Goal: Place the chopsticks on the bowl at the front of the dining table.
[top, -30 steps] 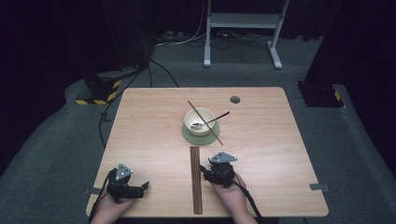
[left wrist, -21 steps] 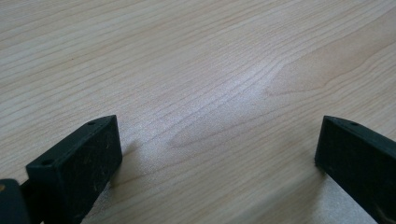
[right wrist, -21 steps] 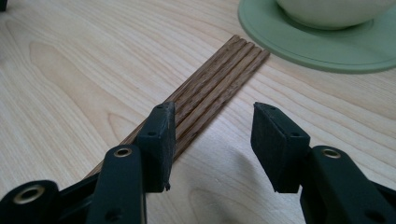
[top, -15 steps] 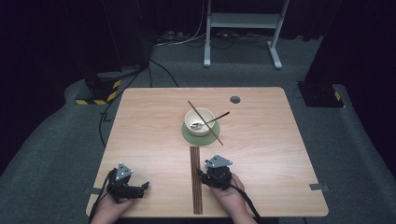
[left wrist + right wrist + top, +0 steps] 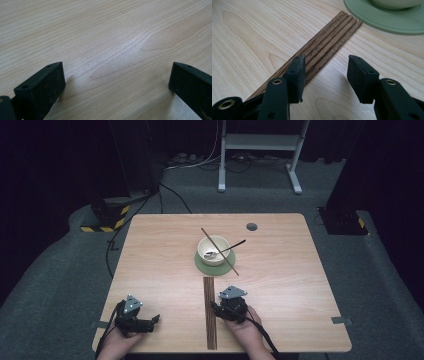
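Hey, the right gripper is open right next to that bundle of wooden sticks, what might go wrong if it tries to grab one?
The right gripper straddles one edge of the tightly packed wooden sticks, so closing may catch several or scatter them. Their far ends almost reach the green coaster under the bowl, so a shove could nudge it.

A pale wooden counter (image 5: 160,270) stood on a grey carpeted floor (image 5: 60,285). Near its far edge sat a small dark round cable hole (image 5: 251,226). A strip of grey tape (image 5: 338,320) stuck out at the counter's right edge, and another tape strip (image 5: 96,324) at its left. Beyond the counter stood a white metal stand (image 5: 260,142), with loose cables (image 5: 200,160) on the floor beside it. A black base with yellow hazard stripes (image 5: 107,217) lay off the far left corner, and a dark box (image 5: 345,220) off the far right.
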### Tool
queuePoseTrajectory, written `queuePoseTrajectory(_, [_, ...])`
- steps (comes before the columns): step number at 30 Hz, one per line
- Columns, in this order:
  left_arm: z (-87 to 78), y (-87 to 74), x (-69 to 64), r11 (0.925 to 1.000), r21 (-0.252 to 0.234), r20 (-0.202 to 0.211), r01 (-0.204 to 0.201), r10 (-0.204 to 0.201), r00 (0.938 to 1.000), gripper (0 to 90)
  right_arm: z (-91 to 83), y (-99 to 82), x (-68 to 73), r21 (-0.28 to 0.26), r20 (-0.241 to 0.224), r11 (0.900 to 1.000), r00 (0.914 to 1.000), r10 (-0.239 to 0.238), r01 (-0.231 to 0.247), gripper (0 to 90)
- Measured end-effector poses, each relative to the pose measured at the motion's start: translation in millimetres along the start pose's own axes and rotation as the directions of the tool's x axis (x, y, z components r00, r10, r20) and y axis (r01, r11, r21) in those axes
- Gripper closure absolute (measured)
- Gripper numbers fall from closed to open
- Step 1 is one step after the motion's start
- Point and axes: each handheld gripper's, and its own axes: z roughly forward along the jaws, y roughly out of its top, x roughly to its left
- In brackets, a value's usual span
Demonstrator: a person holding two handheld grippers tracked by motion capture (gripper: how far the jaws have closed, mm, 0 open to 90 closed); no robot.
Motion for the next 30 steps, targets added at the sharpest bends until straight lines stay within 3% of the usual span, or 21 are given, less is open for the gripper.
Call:
queuePoseTrajectory(17, [0.2,0.1,0.1,1.0000,-0.002,0.001,-0.001,0.001,1.0000,0.7,0.3,-0.4,-5.9,0.016,0.046,0.9992,0.9983,0.036,-0.037,58.7])
queuePoseTrajectory(30, [0.2,0.1,0.0,1.0000,-0.002,0.001,-0.002,0.002,1.0000,0.8,-1.7,-1.8,-9.6,0.015,0.088,0.9971,0.9934,0.074,-0.075,72.6])
